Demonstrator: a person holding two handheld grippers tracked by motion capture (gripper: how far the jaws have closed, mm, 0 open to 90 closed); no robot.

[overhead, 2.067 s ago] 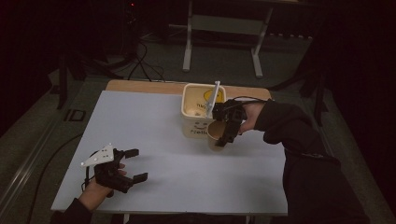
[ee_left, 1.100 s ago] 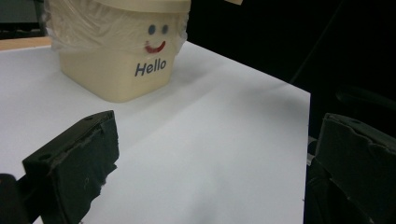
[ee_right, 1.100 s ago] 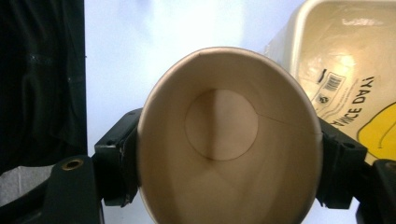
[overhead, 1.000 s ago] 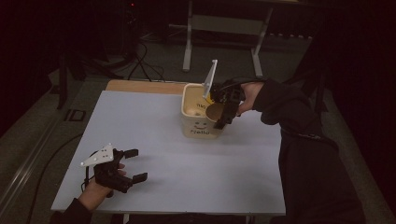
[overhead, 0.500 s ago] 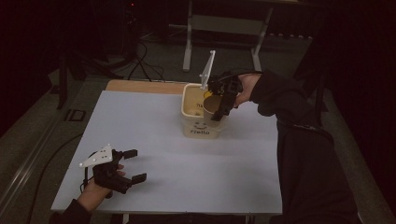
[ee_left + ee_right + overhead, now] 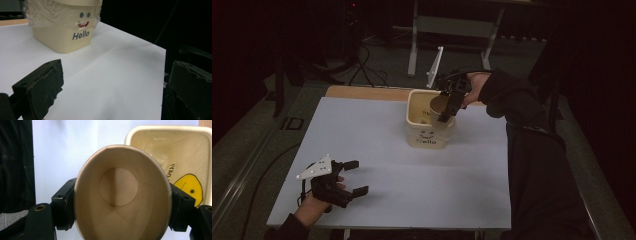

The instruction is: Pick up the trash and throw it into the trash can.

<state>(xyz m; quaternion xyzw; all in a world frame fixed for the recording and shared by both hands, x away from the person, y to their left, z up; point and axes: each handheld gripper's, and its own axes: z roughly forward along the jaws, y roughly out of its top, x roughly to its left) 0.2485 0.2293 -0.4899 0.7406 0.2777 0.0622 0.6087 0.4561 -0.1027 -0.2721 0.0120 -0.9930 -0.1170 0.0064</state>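
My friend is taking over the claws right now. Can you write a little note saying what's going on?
Right claw: shut on the brown paper cup, squeezing it from both sides, held over the open top of the cream "Hello" bin.
Left claw: open, holding nothing, low over the near left part of the white table.
Done: the paper cup is picked up and carried to the bin; it looks empty inside.
Left: the cup is not yet let go. Probably lower it and open the right claw so it drops into the bin, which has a yellow smiley item lying inside.
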